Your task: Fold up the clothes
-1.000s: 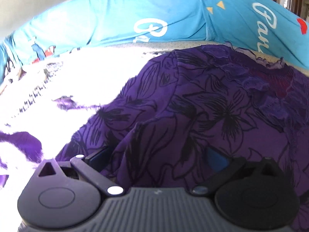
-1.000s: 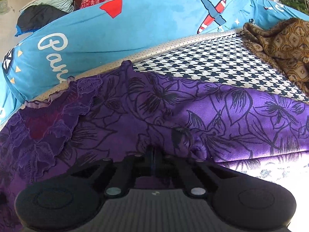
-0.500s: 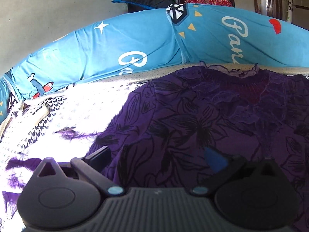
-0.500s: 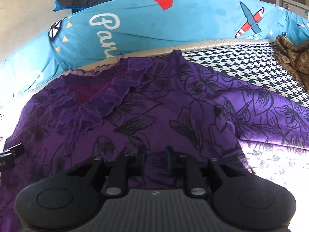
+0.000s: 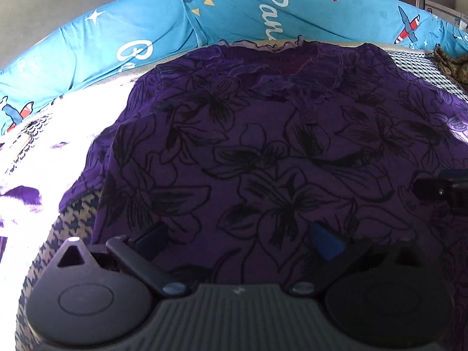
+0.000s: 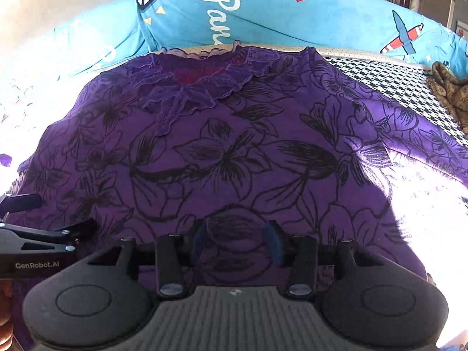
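Bed [image 6: 389, 79], houndstooth cover, is carrying the work; a blue printed bolster [image 6: 263, 17] is running along its far edge. Sun is washing out the cover on both flanks.

Purple floral top [image 6: 222, 158] is lying front-up across the bed, ruffled neckline [image 6: 199, 87] toward the bolster, hem toward the grippers. One sleeve is trailing out to the right over the checks. Likely reason for this layout: body spread flat first, so the sides and sleeves can be turned in squarely.

Brown patterned cloth [image 6: 450, 93] is sitting at the far right, well apart, probably waiting its turn.

Left gripper [image 5: 239, 242] is hovering over the lower hem, jaws spread wide, gripping nothing. Right gripper [image 6: 237, 239] is poised likewise beside it, jaws parted, cloth visible between the blue pads [image 6: 275, 242] but not pinched. Judgement: both are positioned for the next grasp.
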The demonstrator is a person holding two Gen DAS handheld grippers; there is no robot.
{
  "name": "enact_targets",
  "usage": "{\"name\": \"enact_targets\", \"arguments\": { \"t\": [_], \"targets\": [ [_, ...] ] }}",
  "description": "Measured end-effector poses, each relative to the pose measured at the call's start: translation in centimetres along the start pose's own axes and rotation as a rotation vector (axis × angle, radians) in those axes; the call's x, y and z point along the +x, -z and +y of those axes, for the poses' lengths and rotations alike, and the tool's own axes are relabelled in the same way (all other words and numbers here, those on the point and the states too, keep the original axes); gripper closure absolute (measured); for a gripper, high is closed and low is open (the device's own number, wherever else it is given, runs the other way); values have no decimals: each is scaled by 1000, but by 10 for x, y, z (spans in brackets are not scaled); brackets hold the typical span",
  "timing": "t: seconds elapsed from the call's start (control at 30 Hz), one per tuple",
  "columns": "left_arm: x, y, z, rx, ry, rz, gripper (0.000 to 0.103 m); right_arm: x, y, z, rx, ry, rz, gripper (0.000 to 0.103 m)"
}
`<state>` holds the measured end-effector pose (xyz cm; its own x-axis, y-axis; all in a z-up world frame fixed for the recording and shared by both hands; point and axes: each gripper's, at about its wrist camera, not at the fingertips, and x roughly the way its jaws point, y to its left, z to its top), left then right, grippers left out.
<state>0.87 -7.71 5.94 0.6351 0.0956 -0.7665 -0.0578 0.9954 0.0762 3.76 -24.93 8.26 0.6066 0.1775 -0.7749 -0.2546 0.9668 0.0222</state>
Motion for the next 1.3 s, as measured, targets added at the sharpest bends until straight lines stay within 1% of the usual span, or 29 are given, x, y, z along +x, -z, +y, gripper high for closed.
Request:
{"name": "enact_targets", "arguments": {
  "t": [0.03, 0.13, 0.27, 0.63, 0.87, 1.0, 1.17, 1.3],
  "targets": [
    [-3, 4, -2, -3, -1, -2, 0, -3, 5, 3, -10, 4, -5, 54],
    [-9, 14, -1, -20, 2, -2, 0, -10, 19, 11, -39, 22, -22, 50],
    [-16, 23, 5, -31, -2, -6, 0, -19, 37, 20, -66, 50, -48, 49],
    [-34, 44, 10, -50, -24, -12, 0, -42, 71, 29, -71, 84, -90, 49],
    [-45, 56, 12, -54, -18, -5, 0, -52, 85, 33, -58, 65, -89, 48],
    [-52, 62, 14, -62, -12, 0, 0, -59, 97, 41, -97, 70, -94, 48],
    [-59, 69, 15, -61, -4, 9, 0, -67, 109, 44, -85, 32, -75, 47],
    [-67, 78, 14, -30, -12, 23, 0, -70, 116, 49, -92, 13, -62, 47]
  ]
}}
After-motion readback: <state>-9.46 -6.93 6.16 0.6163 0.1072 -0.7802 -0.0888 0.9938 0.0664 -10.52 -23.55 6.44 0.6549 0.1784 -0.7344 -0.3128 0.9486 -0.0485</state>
